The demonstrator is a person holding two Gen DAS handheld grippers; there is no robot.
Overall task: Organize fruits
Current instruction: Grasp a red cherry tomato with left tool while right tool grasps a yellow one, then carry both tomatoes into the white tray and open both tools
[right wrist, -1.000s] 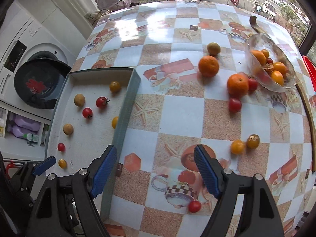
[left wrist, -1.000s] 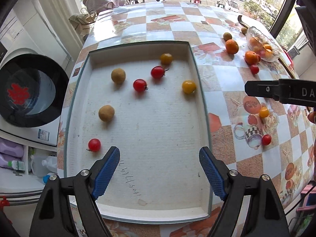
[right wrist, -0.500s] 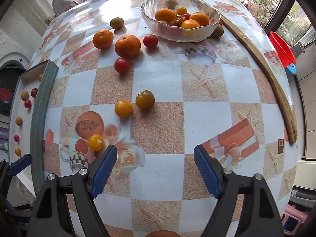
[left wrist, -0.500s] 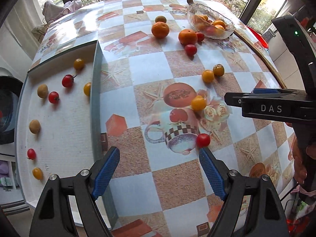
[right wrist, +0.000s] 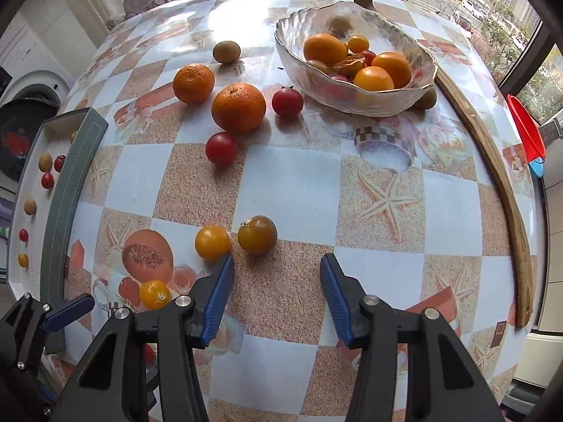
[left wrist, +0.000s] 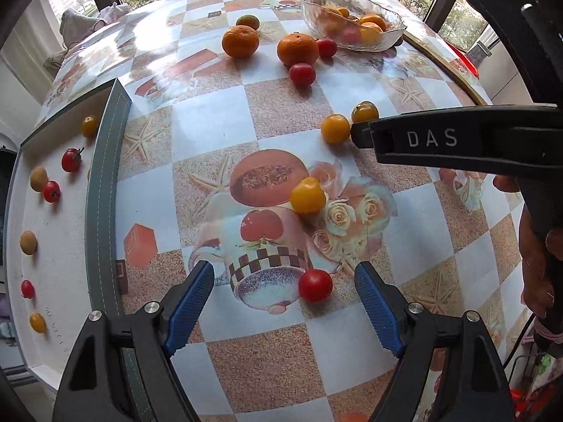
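The left claw (left wrist: pixel 284 293) was spread wide and empty, held low over the counter (left wrist: pixel 211 126), with a red cherry tomato (left wrist: pixel 315 285) lying between its pads, nearer the right one. The right claw (right wrist: pixel 276 295) was likewise spread and empty; a dark orange tomato (right wrist: pixel 257 234) sat just ahead at about 11 o'clock, and a yellow tomato (right wrist: pixel 212 242) lay almost against the tip of its left pad.

Small fruits were already laid out in the grey-rimmed tray (left wrist: pixel 102 190) at 9 o'clock in the left wrist view, while oranges filled the glass bowl (right wrist: pixel 355 100) at 1 o'clock in the right wrist view. Two loose oranges (right wrist: pixel 238 112) and further red tomatoes remained on the counter between them.

The step in hand was judged to be a pick of the red cherry tomato. It would best be done with the left claw shifted slightly toward 3 o'clock so the fruit was centred, then lowered until the pads bracketed its widest part. A gentle closure was advised, since a round, smooth fruit could squirt out or be bruised. The right claw should be kept clear of the yellow tomato, lest it be nudged away.
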